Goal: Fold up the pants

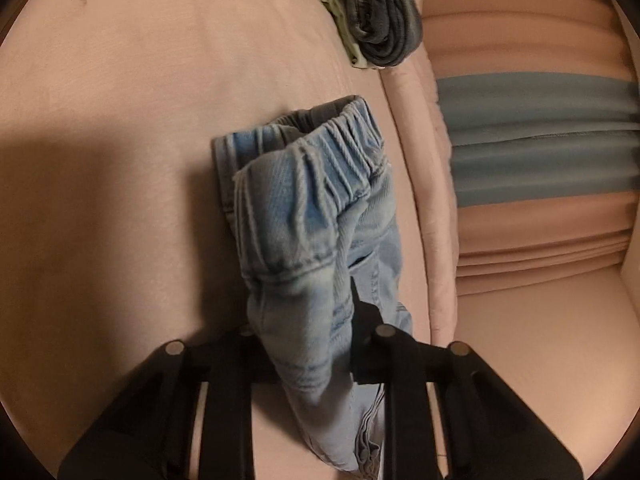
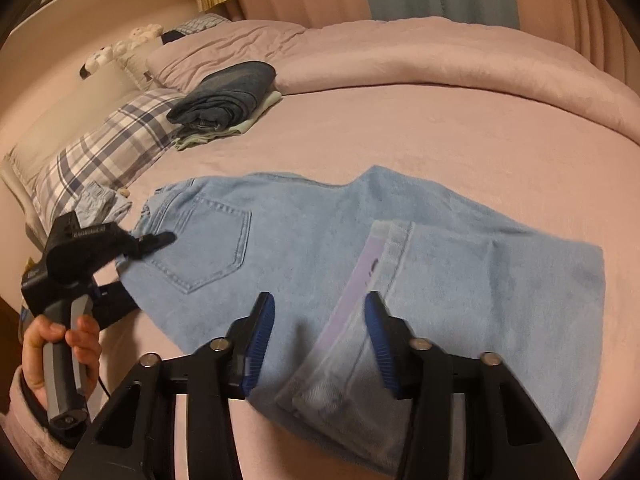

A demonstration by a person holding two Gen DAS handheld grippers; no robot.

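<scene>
Black plastic gripper frames in both wrist views, with angular triangular cut-outs and round silver pin heads at the linkage joints. On the right gripper (image 2: pixel 320 336), ribbed blue pads (image 2: pixel 262 344) lining the inner faces of the black fingers; on the left gripper (image 2: pixel 154 242), a black pointed tip, pale embossed lettering too small to read on its body, a grey-and-black handle with a screw at its butt, and a thin black cable trailing below. Around the left hand (image 2: pixel 60 344), a soft pinkish fleece sleeve (image 2: pixel 28 432) at the wrist.
</scene>
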